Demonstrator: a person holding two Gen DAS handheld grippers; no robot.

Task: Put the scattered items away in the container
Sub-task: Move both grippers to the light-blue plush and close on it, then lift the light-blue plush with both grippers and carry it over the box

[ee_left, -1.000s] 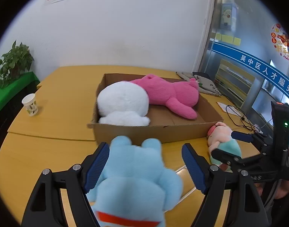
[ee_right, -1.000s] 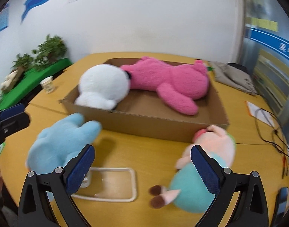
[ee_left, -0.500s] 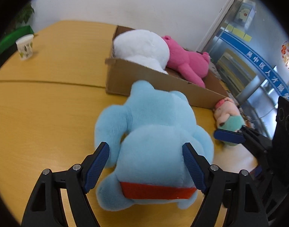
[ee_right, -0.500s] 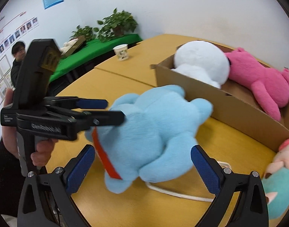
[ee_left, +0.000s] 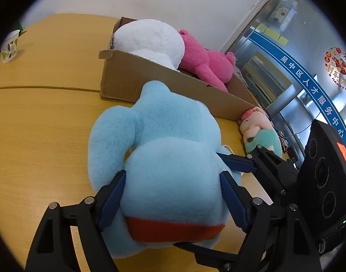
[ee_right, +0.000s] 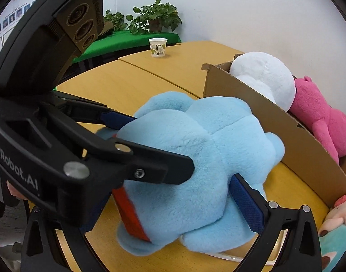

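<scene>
A big light-blue plush toy (ee_left: pixel 170 158) with a red collar lies on the yellow table in front of the cardboard box (ee_left: pixel 127 77). My left gripper (ee_left: pixel 173 197) straddles its body near the collar, open wide, pads touching its sides. My right gripper (ee_right: pixel 175 195) straddles the same toy (ee_right: pixel 195 158) from the other side, also open wide; its left finger is hidden behind the left gripper. The box (ee_right: pixel 252 104) holds a white plush (ee_left: pixel 150 38) and a pink plush (ee_left: pixel 207 63). A small pink-faced doll in teal (ee_left: pixel 259 131) lies by the box corner.
A paper cup (ee_left: pixel 10 46) stands on the far table, also in the right wrist view (ee_right: pixel 158 47). Potted plants (ee_right: pixel 154 18) on a green surface stand behind. A clear flat tray edge (ee_right: pixel 229 257) shows under the blue toy. Cables lie past the box.
Both grippers have moved in closer around the blue plush toy; the right one now straddles its body, crossing the left gripper. The toy still rests on the table.
</scene>
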